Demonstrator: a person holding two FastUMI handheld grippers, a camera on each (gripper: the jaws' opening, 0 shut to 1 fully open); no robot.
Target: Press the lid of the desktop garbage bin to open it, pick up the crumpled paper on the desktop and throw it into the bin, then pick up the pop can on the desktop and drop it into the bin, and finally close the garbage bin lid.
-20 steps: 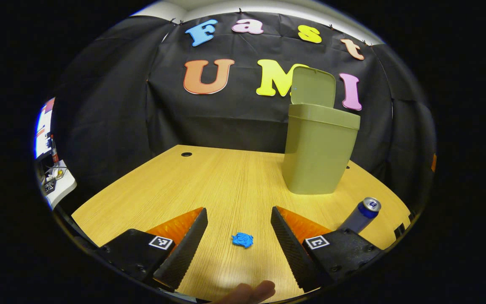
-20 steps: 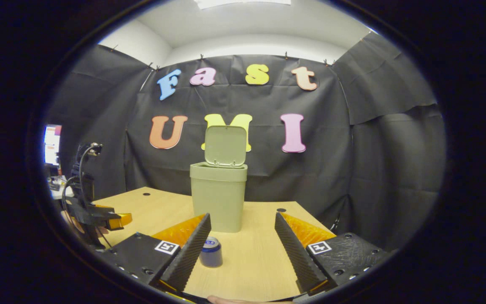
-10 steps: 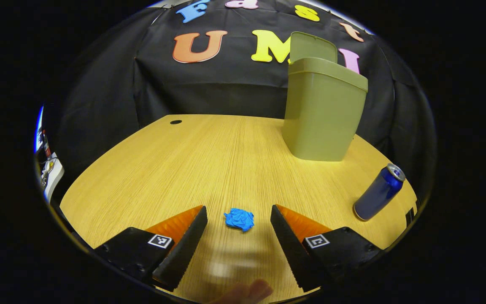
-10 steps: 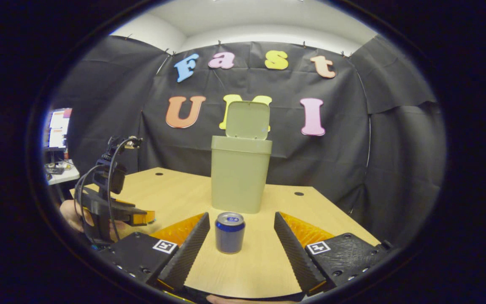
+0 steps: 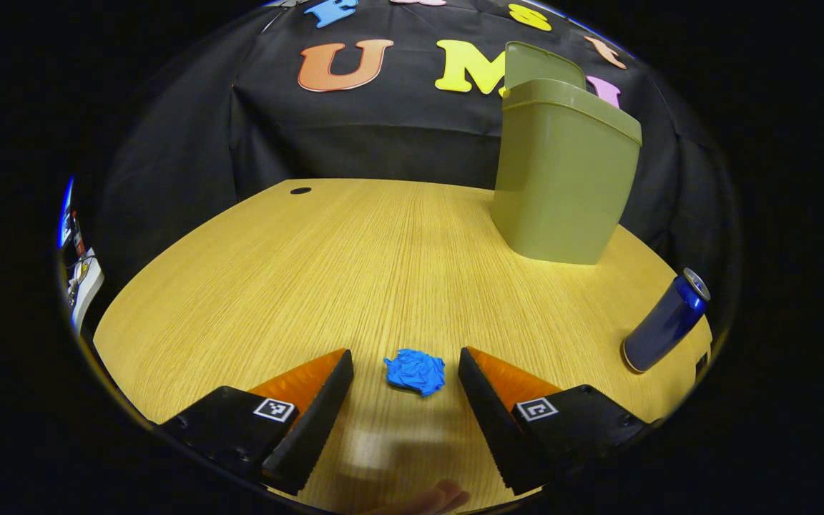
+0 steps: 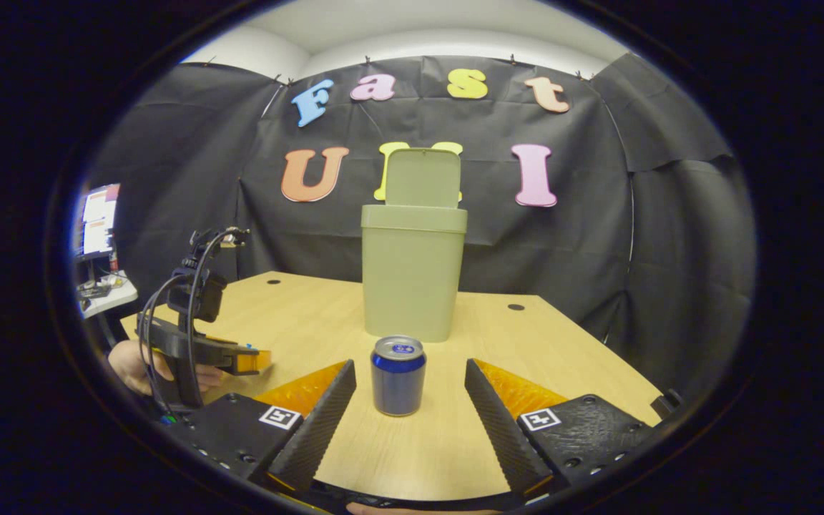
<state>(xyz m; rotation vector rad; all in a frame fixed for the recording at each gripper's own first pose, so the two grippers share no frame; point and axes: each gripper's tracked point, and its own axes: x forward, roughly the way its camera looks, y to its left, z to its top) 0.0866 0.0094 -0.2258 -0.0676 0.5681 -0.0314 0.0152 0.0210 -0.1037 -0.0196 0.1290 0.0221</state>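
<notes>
The desk (image 5: 326, 272) is a rounded slab of pale wood-grain laminate, its fine lines running toward the black cloth wall, with small dark cable holes (image 5: 300, 191) near the far edge. On it, toward the back, stands the bin (image 6: 413, 279): smooth matte olive plastic, a rectangular body that tapers slightly to its base, with a thicker band round the rim. Its lid (image 6: 420, 177), a flat rounded-corner panel of the same plastic, stands upright from the bin's rear edge, so the mouth is open.

In front of the bin, nearer the right gripper (image 6: 410, 390), stands the can (image 6: 398, 375), an upright glossy dark blue cylinder with a silvery metal top. It sits between that gripper's ribbed, wedge-shaped fingers (image 6: 322, 422), which are spread wide and touch nothing. In the left gripper view the can (image 5: 665, 322) is well to the bin's near right side.

The paper (image 5: 416, 371) is a small bright blue wad, tightly crumpled with many creases, lying on the desk well in front of the bin and to its left. It rests just between the fingertips of the left gripper (image 5: 405, 372), whose textured fingers (image 5: 320, 415) are wide apart and clear of it. In the right gripper view the left gripper (image 6: 237, 357) is seen left of the bin, held low over the desk by a hand (image 6: 141, 366)
</notes>
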